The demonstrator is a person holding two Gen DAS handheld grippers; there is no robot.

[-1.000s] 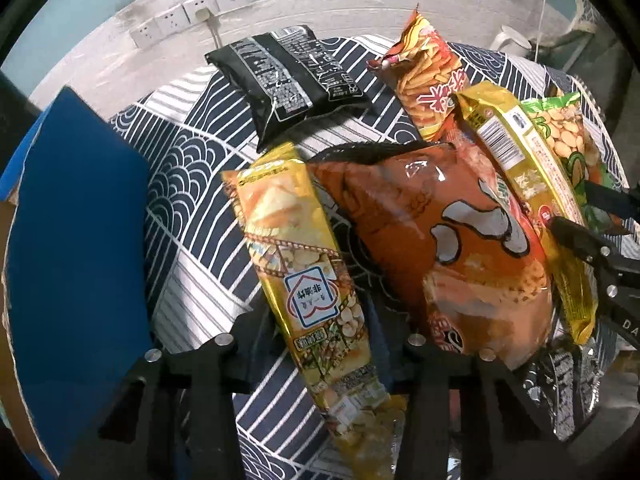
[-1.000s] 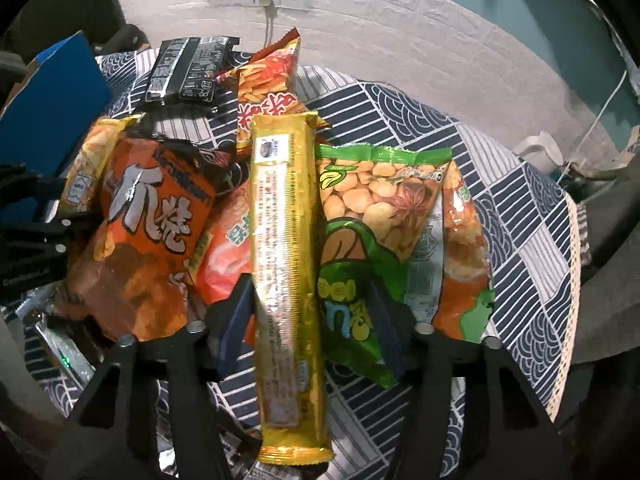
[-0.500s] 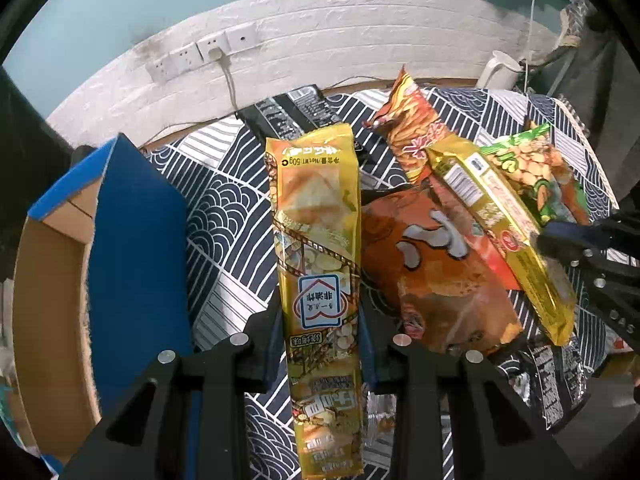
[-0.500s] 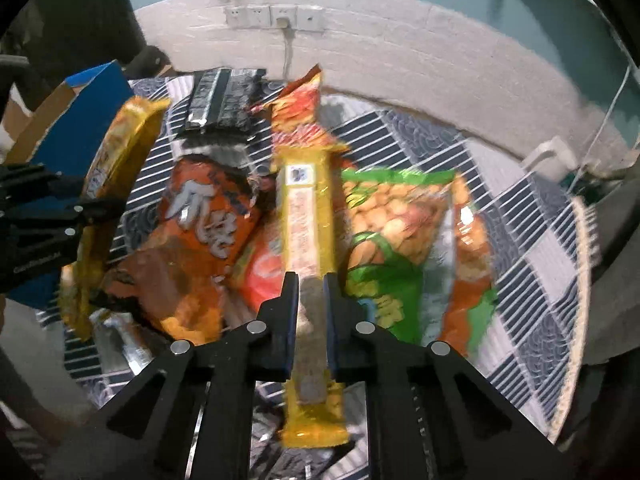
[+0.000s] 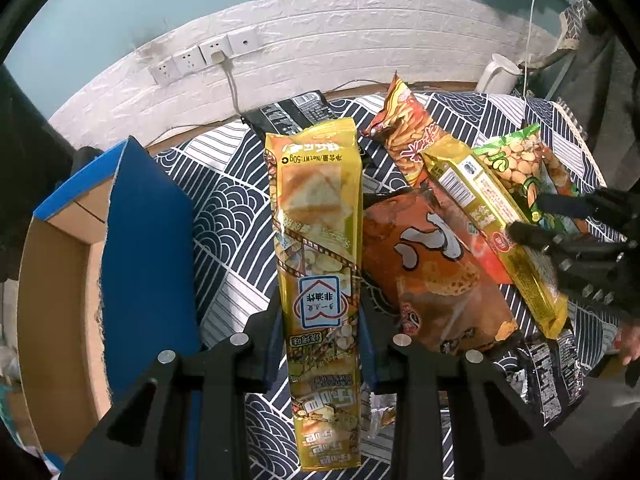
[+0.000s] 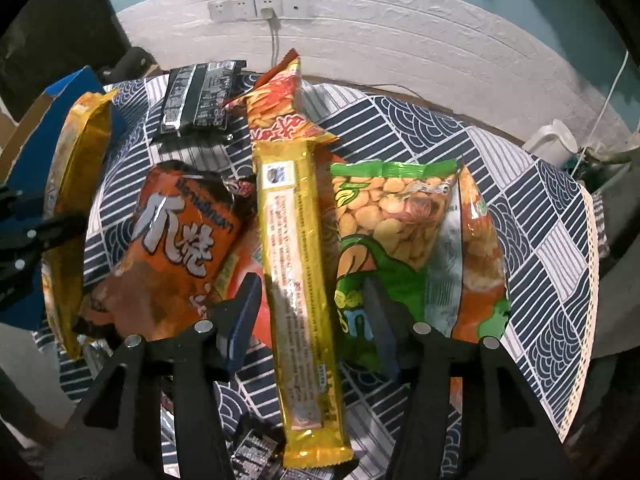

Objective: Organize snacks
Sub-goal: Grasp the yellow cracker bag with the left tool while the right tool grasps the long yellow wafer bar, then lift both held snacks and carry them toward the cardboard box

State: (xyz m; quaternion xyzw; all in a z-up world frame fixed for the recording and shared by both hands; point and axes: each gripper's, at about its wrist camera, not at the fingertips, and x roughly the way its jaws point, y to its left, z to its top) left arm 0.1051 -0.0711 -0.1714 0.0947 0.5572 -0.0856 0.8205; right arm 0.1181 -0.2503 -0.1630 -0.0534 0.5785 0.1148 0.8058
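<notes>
Left wrist view: the left gripper (image 5: 320, 320) pinches a long yellow cracker packet (image 5: 316, 248) between its fingers and holds it lifted above the patterned tablecloth (image 5: 224, 208). A blue cardboard box (image 5: 144, 240) stands open at the table's left edge. Right of the packet lies an orange snack bag (image 5: 432, 272), with a black packet (image 5: 292, 114) near the back edge.

Right wrist view: the right gripper (image 6: 310, 312) is spread wide, its fingers apart on either side of a slim yellow biscuit pack (image 6: 296, 272) without touching it. That pack lies over a green peanut bag (image 6: 400, 232) and a red-orange chip bag (image 6: 280, 108) towards the back edge.
</notes>
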